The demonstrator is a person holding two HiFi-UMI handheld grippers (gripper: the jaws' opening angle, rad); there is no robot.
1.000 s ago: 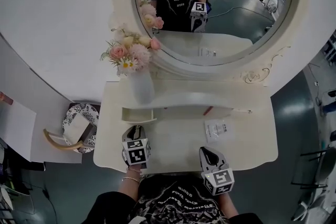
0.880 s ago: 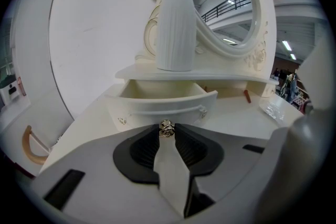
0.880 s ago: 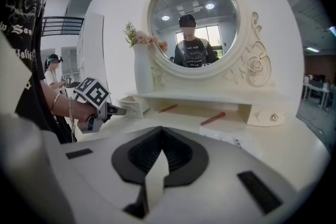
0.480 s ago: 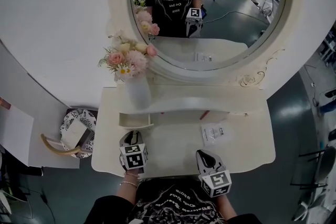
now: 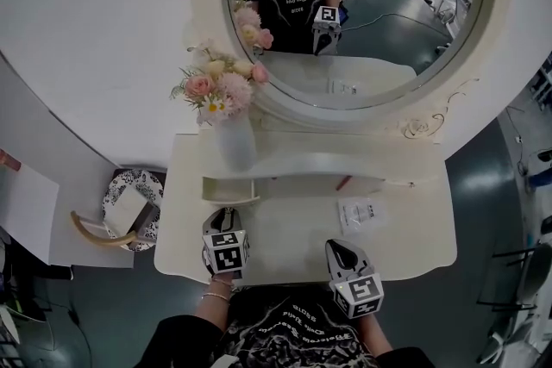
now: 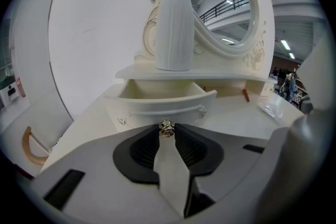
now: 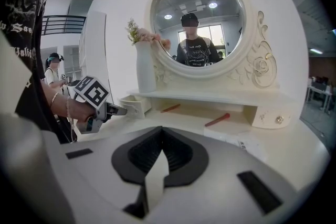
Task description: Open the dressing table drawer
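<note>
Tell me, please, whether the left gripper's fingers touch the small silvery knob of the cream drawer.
Touching. The left gripper view shows both fingers pressed against the silvery knob between them.

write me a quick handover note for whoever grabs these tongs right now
Left tongs: shut on the knob of the left drawer.
Right tongs: shut, empty, held above the table near its front edge.
Left drawer is pulled out from under the shelf, inside showing. Right drawer is shut.
Done: the left drawer is open.
Left: probably just release the knob and back the left tongs away.
</note>
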